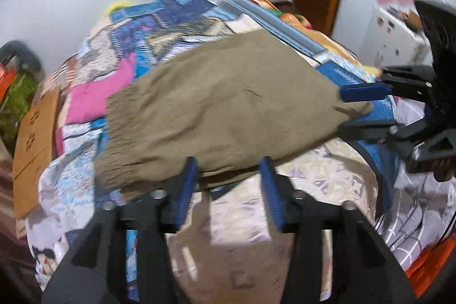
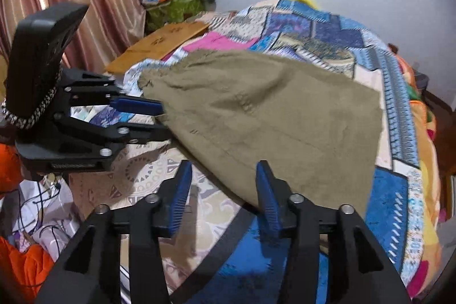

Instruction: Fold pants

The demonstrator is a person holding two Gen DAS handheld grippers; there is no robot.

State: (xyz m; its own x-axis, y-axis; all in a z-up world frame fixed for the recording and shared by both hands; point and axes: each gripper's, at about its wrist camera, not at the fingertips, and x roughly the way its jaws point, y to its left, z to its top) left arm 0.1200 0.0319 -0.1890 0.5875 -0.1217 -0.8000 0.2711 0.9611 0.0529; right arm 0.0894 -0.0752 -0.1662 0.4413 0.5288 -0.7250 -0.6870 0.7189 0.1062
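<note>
Just ahead of both open-jawed tools, the left gripper (image 1: 229,173) and right gripper (image 2: 223,175), the olive pants (image 1: 222,110) lie on the patchwork bedspread (image 1: 171,19) already looking folded over once, neither gripping them, so probably one more fold left.
</note>
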